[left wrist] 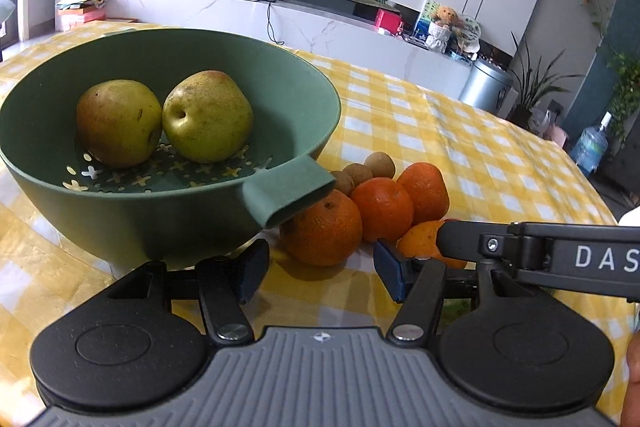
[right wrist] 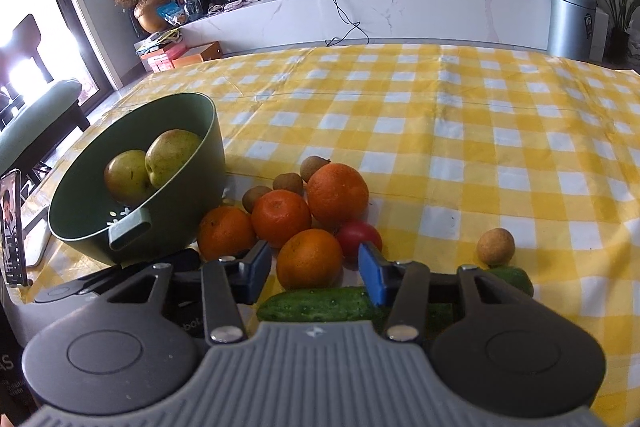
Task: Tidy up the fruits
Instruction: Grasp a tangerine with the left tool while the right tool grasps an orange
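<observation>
Beside the green bowl [right wrist: 172, 227] holding two pears [left wrist: 208, 117], oranges [right wrist: 338, 195] sit. Both the left gripper [left wrist: 320, 273] and right gripper [right wrist: 316, 267] gape, holding nothing. The right gripper half hides a cucumber [right wrist: 316, 304].

Two pears [right wrist: 150, 169] are being held in the bowl [right wrist: 192, 163] on the tablecloth [right wrist: 460, 147]; oranges [right wrist: 298, 221] are lying just right of it, with a cucumber [right wrist: 320, 303] before them.

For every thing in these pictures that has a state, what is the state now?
green bowl: upright, holds two pears
pears: in the bowl, touching
oranges: four, on the cloth beside the bowl
cucumber: lying flat
left gripper: open, empty
right gripper: open around an orange
</observation>
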`<state>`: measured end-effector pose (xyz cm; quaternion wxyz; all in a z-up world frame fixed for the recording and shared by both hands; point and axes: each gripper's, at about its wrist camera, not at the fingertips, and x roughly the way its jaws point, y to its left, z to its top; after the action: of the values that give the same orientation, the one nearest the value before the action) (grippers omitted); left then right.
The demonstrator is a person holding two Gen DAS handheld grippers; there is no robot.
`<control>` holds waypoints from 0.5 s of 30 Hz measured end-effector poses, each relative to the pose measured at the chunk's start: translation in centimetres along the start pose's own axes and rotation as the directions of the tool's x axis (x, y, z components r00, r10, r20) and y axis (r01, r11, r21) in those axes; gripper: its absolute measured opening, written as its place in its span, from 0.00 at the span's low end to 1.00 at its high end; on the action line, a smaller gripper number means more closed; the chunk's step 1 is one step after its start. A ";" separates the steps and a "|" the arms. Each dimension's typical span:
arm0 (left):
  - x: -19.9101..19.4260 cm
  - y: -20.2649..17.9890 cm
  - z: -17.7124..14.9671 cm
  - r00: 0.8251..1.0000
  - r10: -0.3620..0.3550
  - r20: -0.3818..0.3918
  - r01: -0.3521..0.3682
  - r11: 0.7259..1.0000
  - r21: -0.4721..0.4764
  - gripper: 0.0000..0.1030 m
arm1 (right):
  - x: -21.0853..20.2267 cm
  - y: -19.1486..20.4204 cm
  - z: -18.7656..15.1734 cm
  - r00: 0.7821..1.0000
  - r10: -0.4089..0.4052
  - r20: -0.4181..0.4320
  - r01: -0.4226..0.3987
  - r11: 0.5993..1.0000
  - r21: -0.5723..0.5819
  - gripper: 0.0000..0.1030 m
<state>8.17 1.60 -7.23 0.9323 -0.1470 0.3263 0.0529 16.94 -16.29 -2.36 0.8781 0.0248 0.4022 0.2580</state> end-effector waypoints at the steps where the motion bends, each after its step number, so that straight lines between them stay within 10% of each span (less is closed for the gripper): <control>1: 0.0 0.0 0.0 1.000 0.000 0.005 0.000 1.000 -0.008 0.68 | 0.1 0.0 0.1 1.000 0.001 -0.001 -0.001 1.000 0.001 0.45; 15: -0.2 0.1 -0.1 1.000 -0.019 0.011 0.020 1.000 -0.016 0.46 | 1.1 -0.7 0.2 0.997 0.043 -0.056 -0.039 0.996 0.080 0.28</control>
<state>7.95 1.70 -7.20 0.9333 -0.1576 0.3193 0.0472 17.99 -16.32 -3.20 0.8589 0.0599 0.4368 0.2605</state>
